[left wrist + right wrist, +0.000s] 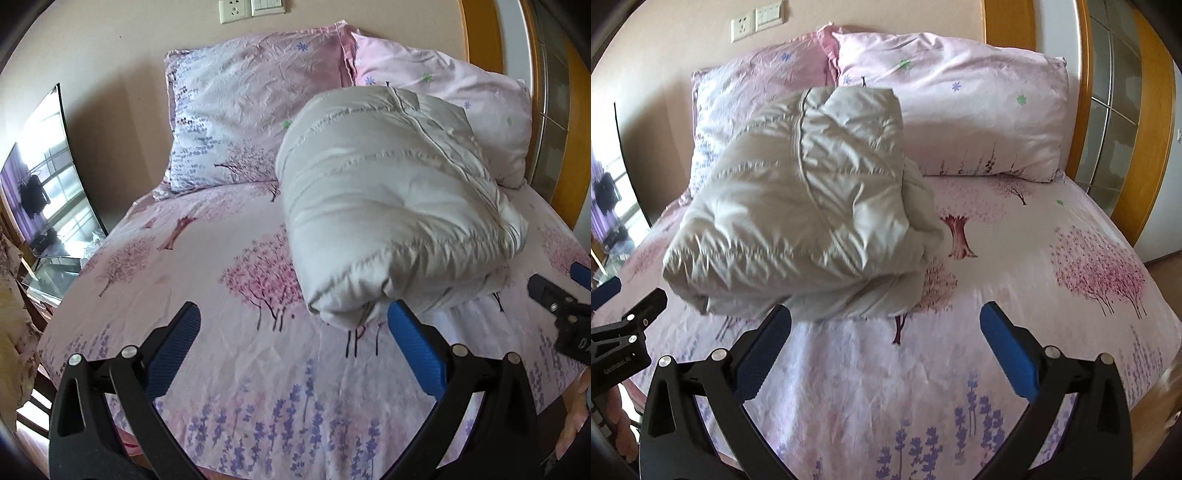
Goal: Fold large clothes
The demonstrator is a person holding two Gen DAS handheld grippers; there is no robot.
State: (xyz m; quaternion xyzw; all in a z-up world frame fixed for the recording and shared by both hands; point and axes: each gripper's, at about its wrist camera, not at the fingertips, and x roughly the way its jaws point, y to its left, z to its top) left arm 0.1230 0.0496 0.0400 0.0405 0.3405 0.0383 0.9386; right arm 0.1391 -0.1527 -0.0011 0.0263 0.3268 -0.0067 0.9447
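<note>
Both grippers, left gripper (293, 323) and right gripper (885, 323), gape wide, holding nothing. Folded white puffer jacket (391, 206) rests mid-bed (258, 369), near pillows. Judged light, soft, slippery, springy; grip the near bottom edge.

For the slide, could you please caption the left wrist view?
Open left gripper hovers before a folded white puffer jacket on the floral bed sheet, two pillows behind.

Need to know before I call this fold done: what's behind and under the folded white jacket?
Behind the white jacket two floral pillows lean against the wall. It lies on the floral bedsheet. Anything beneath the bundle is covered. Both grippers, left and right, are open.
</note>
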